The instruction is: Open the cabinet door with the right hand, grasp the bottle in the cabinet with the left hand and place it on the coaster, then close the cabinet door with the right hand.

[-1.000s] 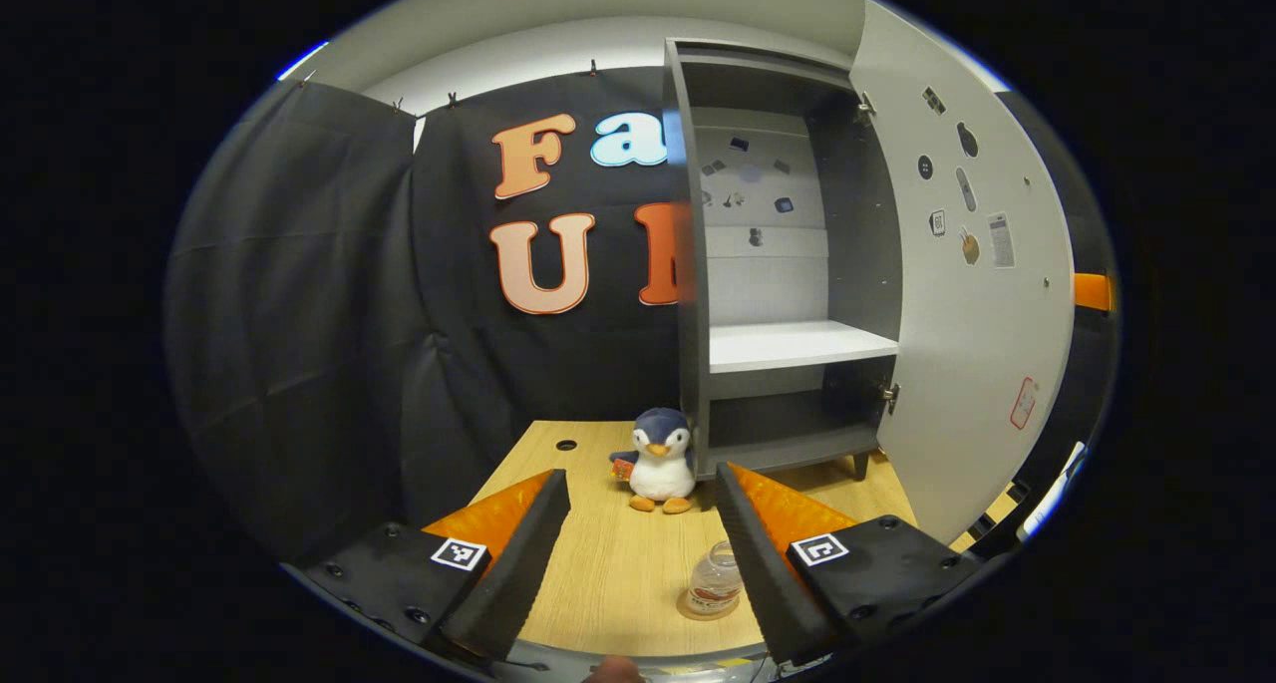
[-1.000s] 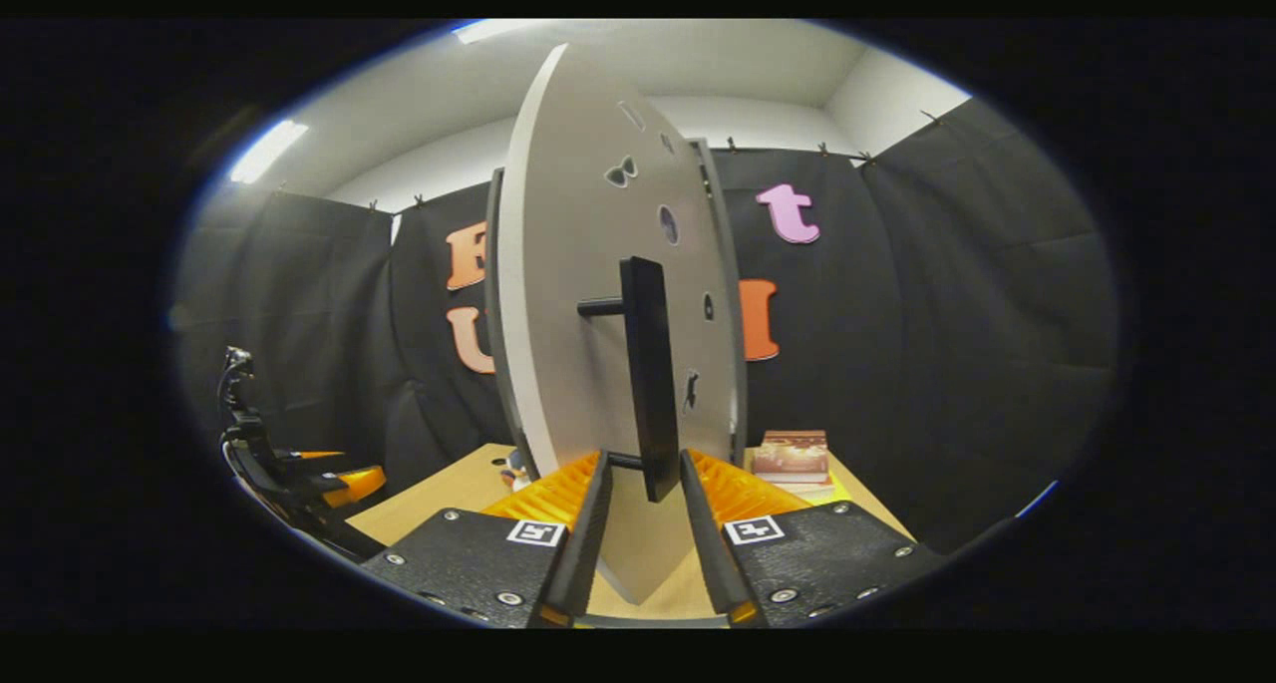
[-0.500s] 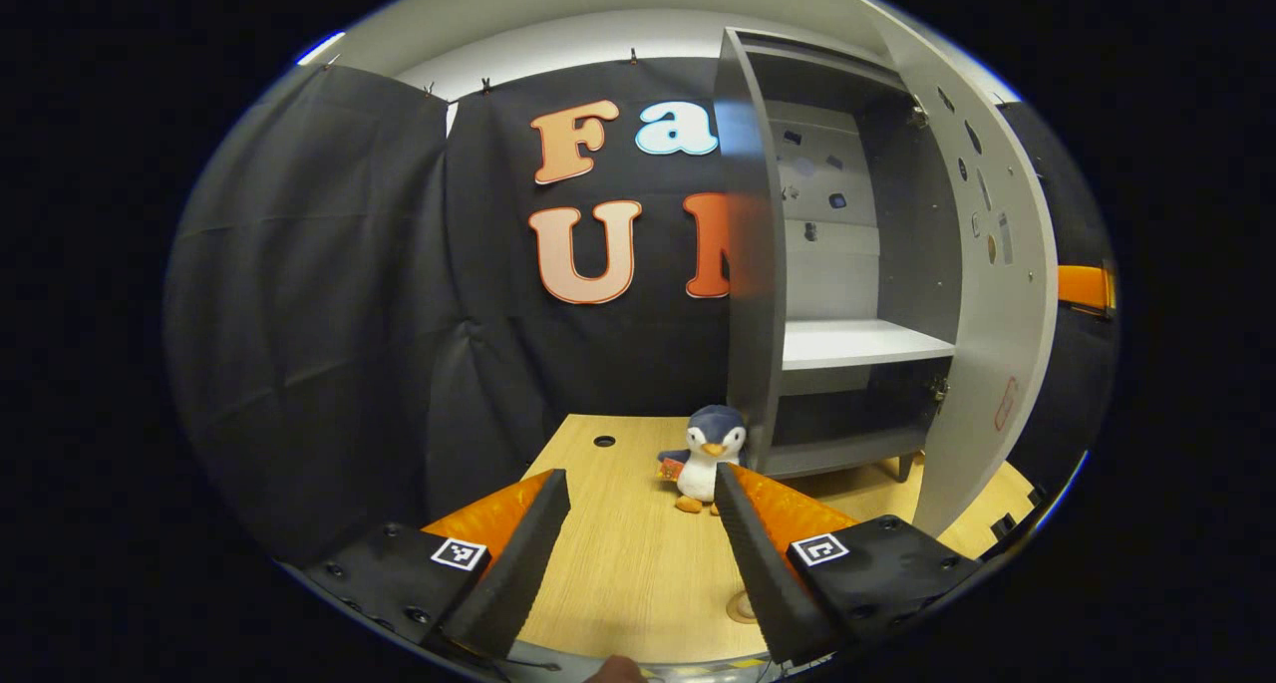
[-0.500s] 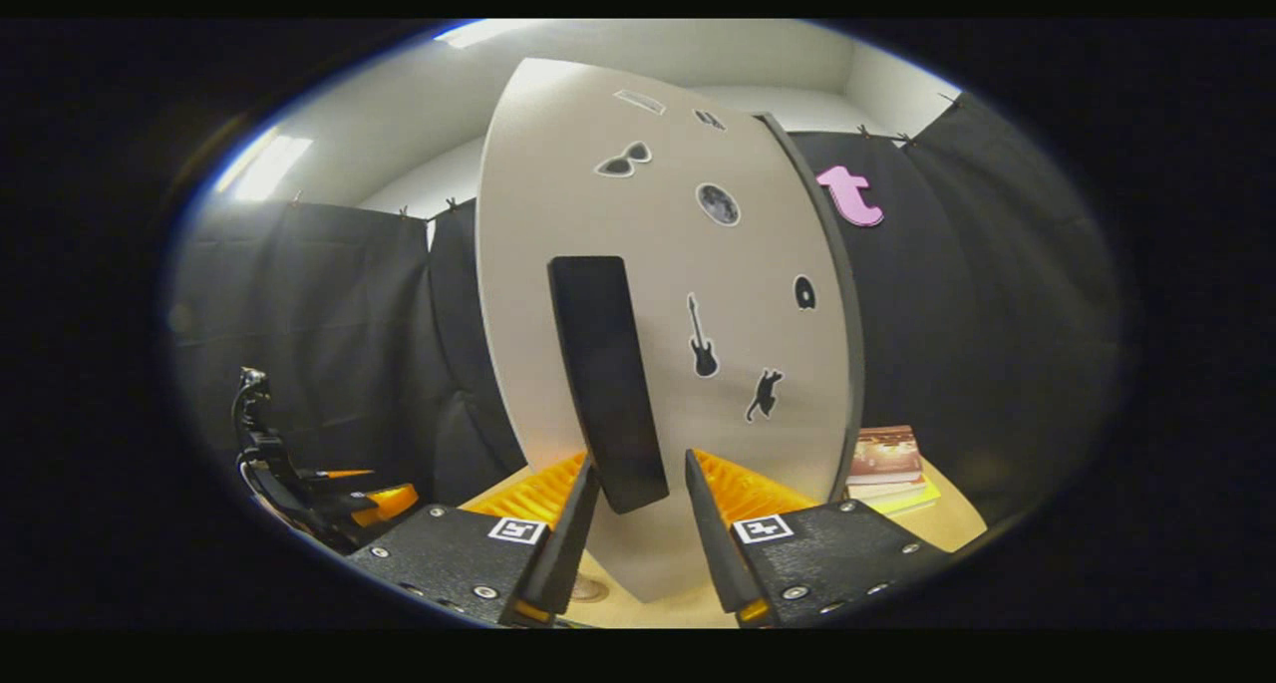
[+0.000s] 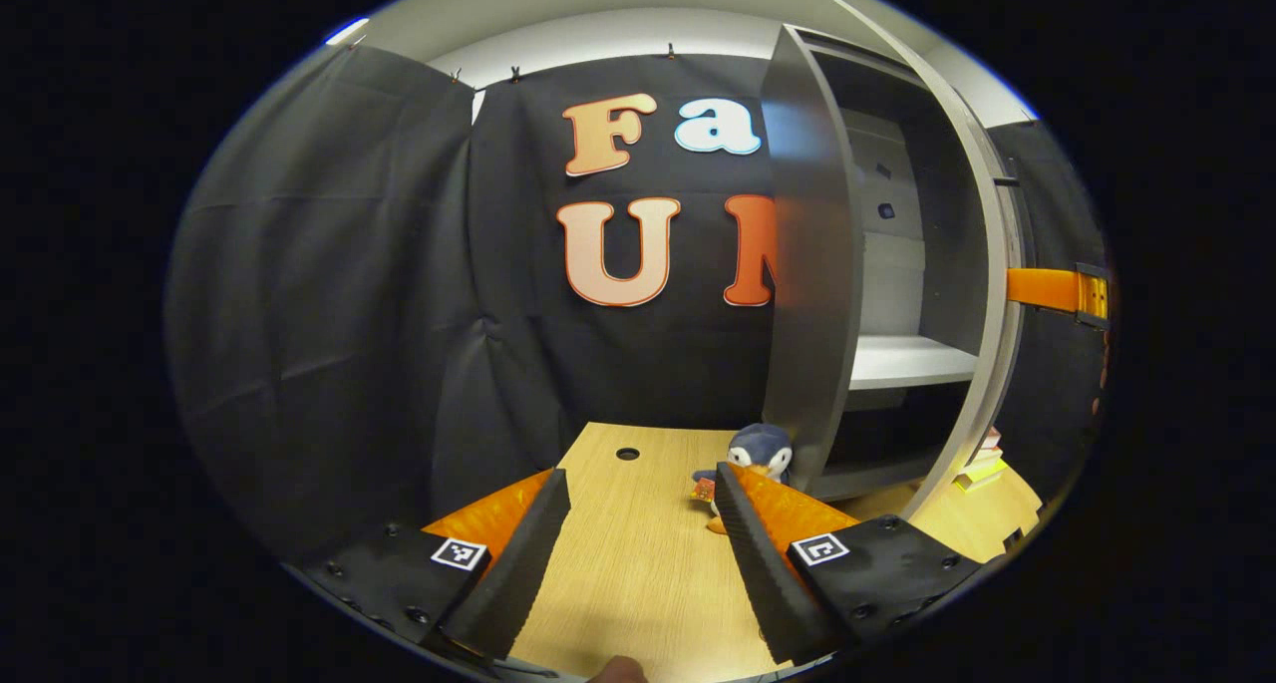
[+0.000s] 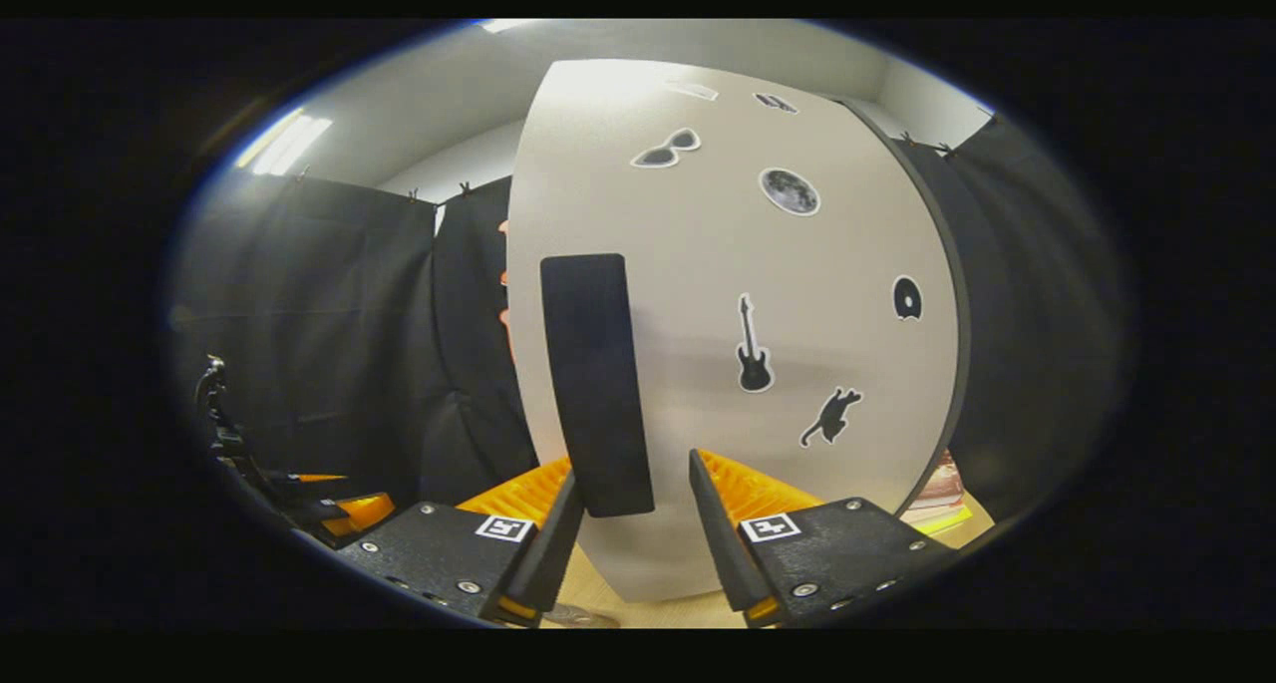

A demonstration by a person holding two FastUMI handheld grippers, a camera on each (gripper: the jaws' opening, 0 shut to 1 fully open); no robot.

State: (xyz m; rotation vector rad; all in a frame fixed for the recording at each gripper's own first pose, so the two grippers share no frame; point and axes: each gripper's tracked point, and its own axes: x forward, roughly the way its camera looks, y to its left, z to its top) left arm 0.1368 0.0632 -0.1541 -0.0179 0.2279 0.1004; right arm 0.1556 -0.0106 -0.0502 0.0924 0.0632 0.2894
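My right gripper is open around the lower end of the black handle on the pale cabinet door. The handle lies against the left finger, with a gap to the right finger. In the left gripper view the grey cabinet stands at the right. Its door shows edge-on, swung most of the way in, with a white shelf visible through the gap. My left gripper is open and holds nothing above the wooden table. It appears low at the left in the right gripper view.
A plush penguin sits on the table by the cabinet's near corner, partly behind my left gripper's right finger. A stack of books lies to the right of the cabinet. The table has a small round hole.
The door has swung from wide open to nearly closed, with the right gripper at the handle. The left gripper view has turned left, and the bottle on its coaster has slid out of sight.
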